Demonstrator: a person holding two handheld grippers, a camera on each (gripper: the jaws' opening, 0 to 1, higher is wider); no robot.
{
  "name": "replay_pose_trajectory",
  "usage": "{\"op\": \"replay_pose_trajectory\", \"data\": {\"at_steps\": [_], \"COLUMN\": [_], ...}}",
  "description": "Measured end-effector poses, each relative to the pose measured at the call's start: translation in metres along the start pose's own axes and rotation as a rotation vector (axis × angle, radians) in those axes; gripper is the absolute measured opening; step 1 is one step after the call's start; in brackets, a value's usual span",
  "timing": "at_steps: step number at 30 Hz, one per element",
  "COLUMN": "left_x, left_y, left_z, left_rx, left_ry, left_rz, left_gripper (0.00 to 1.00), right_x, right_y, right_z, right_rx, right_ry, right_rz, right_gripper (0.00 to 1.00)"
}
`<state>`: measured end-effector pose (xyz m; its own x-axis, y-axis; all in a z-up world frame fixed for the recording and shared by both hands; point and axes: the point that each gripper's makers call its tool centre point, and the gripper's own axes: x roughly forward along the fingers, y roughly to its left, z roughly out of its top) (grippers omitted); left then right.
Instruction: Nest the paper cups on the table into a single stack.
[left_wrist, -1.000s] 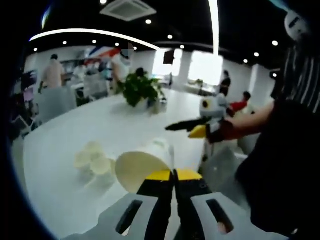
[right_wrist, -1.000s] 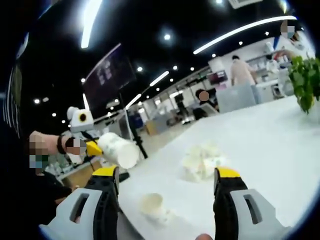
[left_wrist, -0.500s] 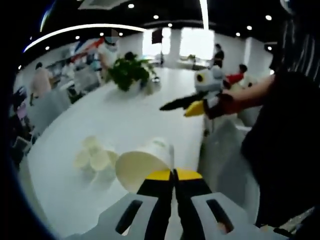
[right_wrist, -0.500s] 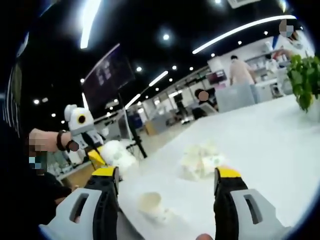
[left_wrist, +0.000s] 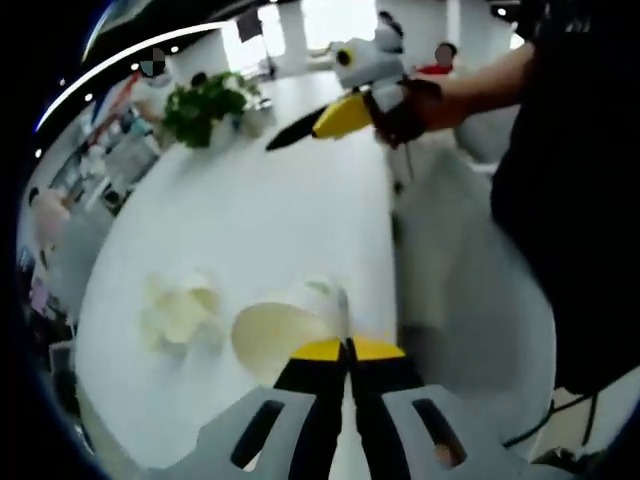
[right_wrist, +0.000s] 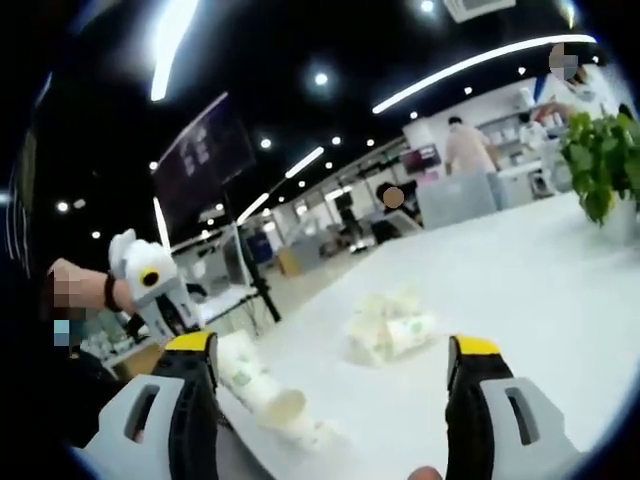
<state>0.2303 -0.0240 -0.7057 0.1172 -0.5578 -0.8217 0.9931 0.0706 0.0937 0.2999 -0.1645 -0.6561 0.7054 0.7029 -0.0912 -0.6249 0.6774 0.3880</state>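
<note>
Cream paper cup (left_wrist: 283, 335) now lowered toward the table (left_wrist: 250, 220) — rim clenched in left gripper (left_wrist: 347, 350) (right gripper (right_wrist: 330, 350) agape).

The table (left_wrist: 300, 210) has a smooth, faintly glossy white top. The paper cups (right_wrist: 385, 328) look matt and cream, as does the held cup (left_wrist: 275, 335). Both grippers wear grey and black plastic with glossy yellow tips.

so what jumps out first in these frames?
The left gripper shut on a paper cup, its open mouth facing the camera over the white table. Left of it sits a cluster of cups. The right gripper hangs open, with a potted plant at far right.
</note>
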Motion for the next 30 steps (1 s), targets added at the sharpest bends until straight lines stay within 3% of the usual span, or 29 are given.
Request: {"op": "replay_pose_trajectory", "data": {"at_steps": [13, 21, 24, 30], "left_x": [0.013, 0.019, 0.020, 0.026], "left_y": [0.002, 0.003, 0.006, 0.006], "left_z": [-0.013, -0.013, -0.012, -0.019], "left_rx": [0.114, 0.173, 0.235, 0.243], "left_ry": [0.108, 0.139, 0.141, 0.194], "left_rz": [-0.006, -0.021, -0.011, -0.032], "left_gripper": [0.00, 0.00, 0.00, 0.00], "right_x": [-0.001, -0.001, -0.001, -0.002], "right_y": [-0.005, -0.005, -0.006, -0.008], "right_z": [-0.008, -0.013, -0.013, -0.014], "right_rx": [-0.001, 0.008, 0.001, 0.010], "right_ry": [0.018, 0.029, 0.032, 0.030], "right_rz": [-0.010, -0.010, -0.010, -0.015], "right_gripper": [1.00, 1.00, 1.00, 1.00]}}
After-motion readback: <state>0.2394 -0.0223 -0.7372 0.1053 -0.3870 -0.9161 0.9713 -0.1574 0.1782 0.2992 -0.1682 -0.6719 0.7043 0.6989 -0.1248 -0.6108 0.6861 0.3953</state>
